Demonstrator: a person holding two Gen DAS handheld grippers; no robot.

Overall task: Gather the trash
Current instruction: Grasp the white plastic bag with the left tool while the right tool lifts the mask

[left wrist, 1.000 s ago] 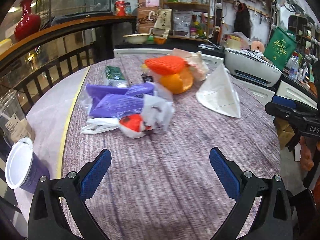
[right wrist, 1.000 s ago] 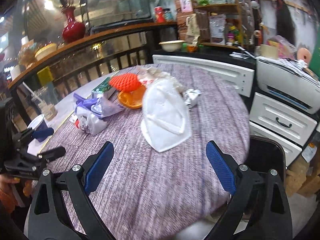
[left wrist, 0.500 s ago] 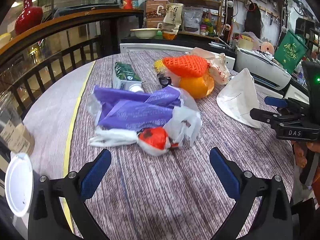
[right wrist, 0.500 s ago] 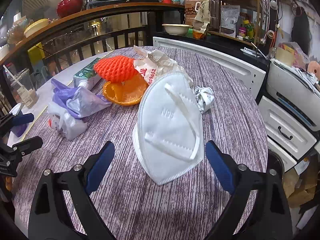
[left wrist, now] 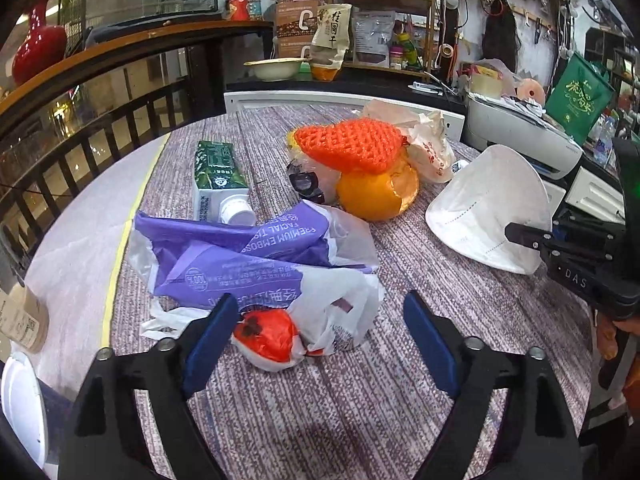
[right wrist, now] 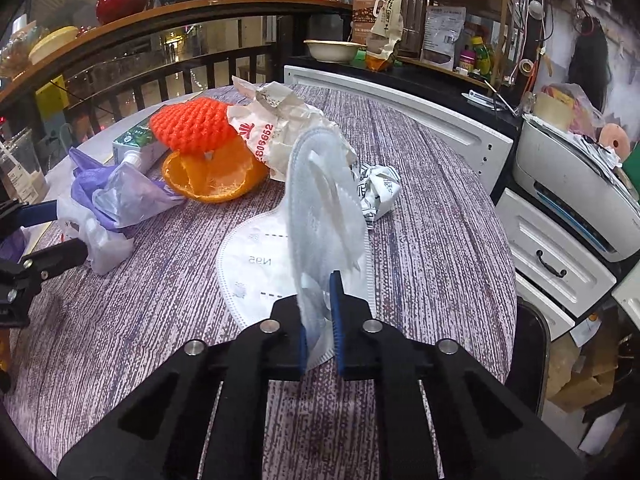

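Observation:
A white N95 mask stands pinched between the blue pads of my right gripper, which is shut on its near edge; the mask also shows in the left wrist view. My left gripper is open, its fingers on either side of a white plastic bag with a red lump and a purple tissue wrapper. Behind lie an orange peel under an orange knitted piece, a green carton, crumpled paper and a paper ball.
The round table has a purple woven cloth. A white-lidded cup stands at its left edge. A white cabinet with drawers and a printer stand to the right. A railing runs behind.
My right gripper moved in and shut on the mask, which now stands folded upright. My left gripper advanced until its fingers flank the white bag with the red lump.

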